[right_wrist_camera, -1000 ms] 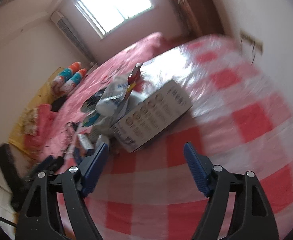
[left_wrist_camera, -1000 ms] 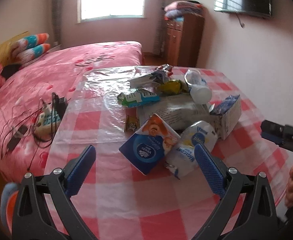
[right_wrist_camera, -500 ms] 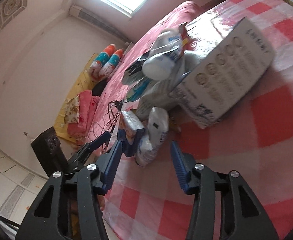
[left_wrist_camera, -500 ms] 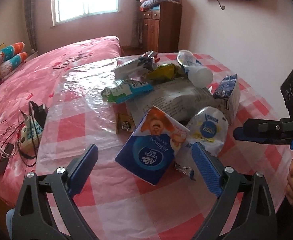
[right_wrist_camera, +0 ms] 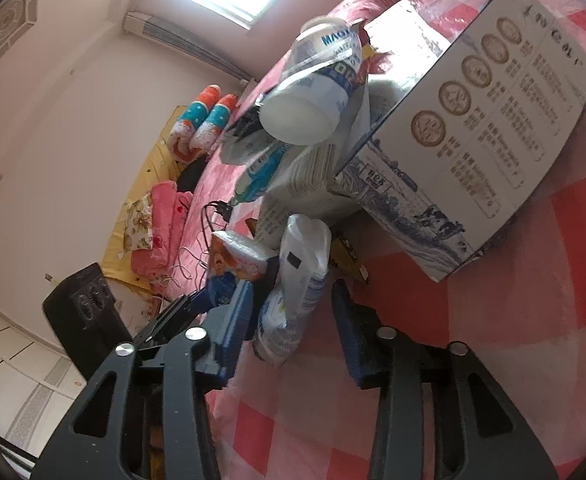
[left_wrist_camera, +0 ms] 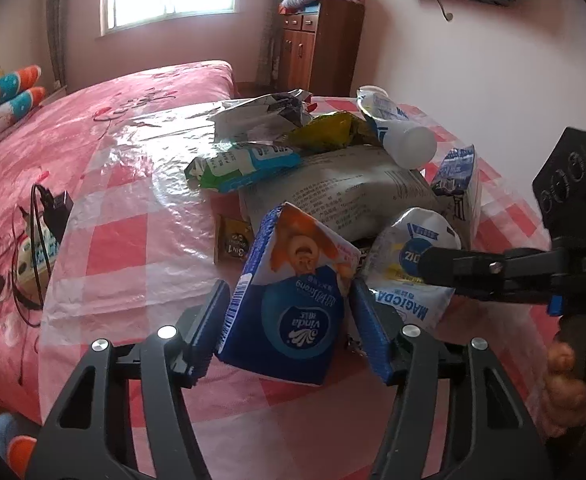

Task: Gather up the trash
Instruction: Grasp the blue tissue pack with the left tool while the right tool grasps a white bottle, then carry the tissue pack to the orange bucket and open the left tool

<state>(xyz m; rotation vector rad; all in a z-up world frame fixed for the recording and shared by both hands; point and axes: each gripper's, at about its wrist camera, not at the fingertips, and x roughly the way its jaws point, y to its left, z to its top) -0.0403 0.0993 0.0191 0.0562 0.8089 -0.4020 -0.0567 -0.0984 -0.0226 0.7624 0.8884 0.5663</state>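
Trash is heaped on a table with a pink checked cloth (left_wrist_camera: 133,248). My left gripper (left_wrist_camera: 291,320) is closing on a blue and orange tissue pack (left_wrist_camera: 293,292) at the near side of the heap, and both pads touch its sides. To its right lies a white pouch with blue print (left_wrist_camera: 409,248). In the right wrist view that pouch (right_wrist_camera: 301,264) stands between the jaws of my right gripper (right_wrist_camera: 293,320), which are closing. A gap still shows beside the right pad. The tissue pack (right_wrist_camera: 237,256) is just left of it.
Behind lie a milk carton box (right_wrist_camera: 473,140), a white plastic bottle (left_wrist_camera: 397,136), a large grey bag (left_wrist_camera: 353,192), a green-blue wrapper (left_wrist_camera: 245,164) and a small coffee sachet (left_wrist_camera: 233,240). A power strip with cables (left_wrist_camera: 33,248) rests on the pink bed (left_wrist_camera: 73,128) at left. A hand (left_wrist_camera: 565,396) holds the right gripper.
Both grippers moved in on the heap and narrowed their jaws. The left now brackets the tissue pack, and the right swung from the carton box to the white pouch.
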